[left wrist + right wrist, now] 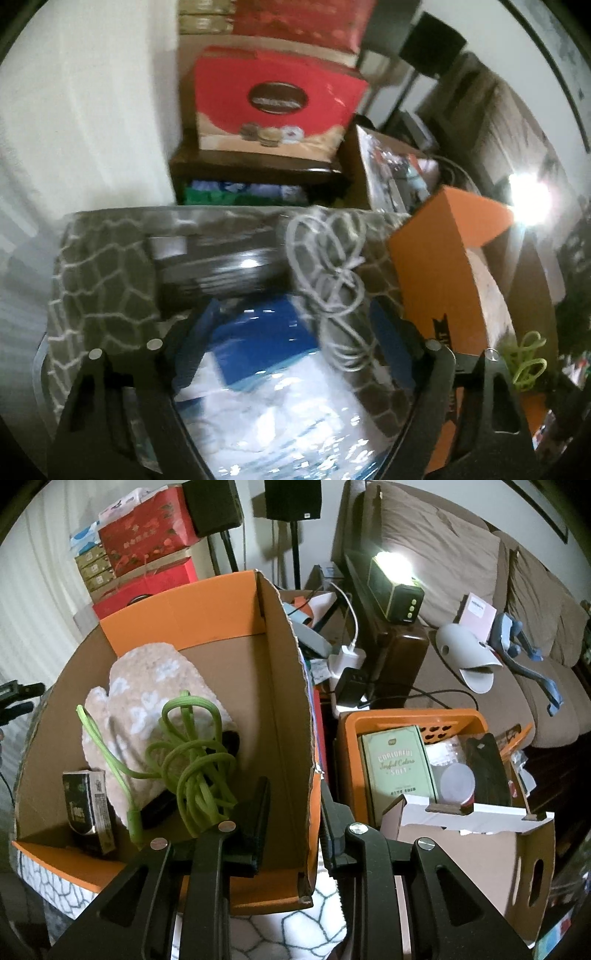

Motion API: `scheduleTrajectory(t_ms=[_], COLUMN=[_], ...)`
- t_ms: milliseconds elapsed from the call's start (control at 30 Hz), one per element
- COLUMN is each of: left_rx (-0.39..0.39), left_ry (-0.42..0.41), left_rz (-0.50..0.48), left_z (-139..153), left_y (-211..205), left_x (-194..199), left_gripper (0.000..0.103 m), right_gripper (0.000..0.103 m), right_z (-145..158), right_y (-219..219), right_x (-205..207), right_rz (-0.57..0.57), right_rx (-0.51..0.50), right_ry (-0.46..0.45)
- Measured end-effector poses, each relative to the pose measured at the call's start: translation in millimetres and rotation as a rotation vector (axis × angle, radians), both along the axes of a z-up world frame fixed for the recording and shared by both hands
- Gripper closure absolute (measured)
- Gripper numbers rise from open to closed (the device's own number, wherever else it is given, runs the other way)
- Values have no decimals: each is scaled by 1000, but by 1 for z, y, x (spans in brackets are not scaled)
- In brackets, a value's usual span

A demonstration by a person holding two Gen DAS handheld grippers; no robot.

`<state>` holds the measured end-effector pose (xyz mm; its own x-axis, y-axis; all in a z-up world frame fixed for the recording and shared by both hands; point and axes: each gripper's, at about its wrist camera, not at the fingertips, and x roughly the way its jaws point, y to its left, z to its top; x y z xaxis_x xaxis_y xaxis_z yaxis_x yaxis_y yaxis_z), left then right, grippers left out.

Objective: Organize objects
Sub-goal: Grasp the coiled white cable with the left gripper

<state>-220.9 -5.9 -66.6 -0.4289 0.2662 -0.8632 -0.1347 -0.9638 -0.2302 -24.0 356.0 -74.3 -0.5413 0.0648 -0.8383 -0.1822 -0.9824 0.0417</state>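
In the left wrist view my left gripper [295, 325] is open, its blue-padded fingers [201, 332] on either side of a blue and white plastic packet [266, 373] that lies on a grey patterned cloth [103, 280]. A coiled grey cable [332, 273] and a dark flat box [218, 266] lie just beyond. In the right wrist view my right gripper [293, 805] straddles the right wall of an orange cardboard box [291, 701]; whether it presses the wall is unclear. Inside the box lie a green cable [192, 753], a beige mitten [147, 686] and a small dark carton [88, 808].
An orange basket [413, 720] with a green book and jars stands right of the box, a white-edged carton [461, 834] in front of it. Red gift boxes [273, 99] are stacked behind. A sofa [480, 627] with a lit lamp fills the right.
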Motion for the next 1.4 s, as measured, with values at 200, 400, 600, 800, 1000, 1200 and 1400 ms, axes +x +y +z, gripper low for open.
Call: scheduleTrajectory(t_ms=[200,400,600,800,1000,1200,1400], left_rx=[-31,-41,-73,-93,-136,-88,-39], left_ry=[-44,-80,-88,-82,-51,-39,-6], left_rz=[-26,-24,-35,-44,-47,-29,-3], left_z=[-15,-29,-42,-52,-52,-46,-29], left_y=[35,48,63,70,74,69,60], left_x=[-7,-14,-16,-17,-12,-8,1], left_gripper=[29,42,44,48,60,61,61], right_gripper=[78,77,77,77,77,77,77], right_z=[-1,-2,-4,-6,-6,-7,-7], right_y=[1,1,0,-1,-1,-1,0], right_x=[-1,-1,-3,-4,-4,-4,-3], right_rz=[1,1,3,5,5,5,4], right_rx=[-2,-3,0,2,3,3,-1], right_ry=[-2,-2,-4,-7,-8,-8,-7])
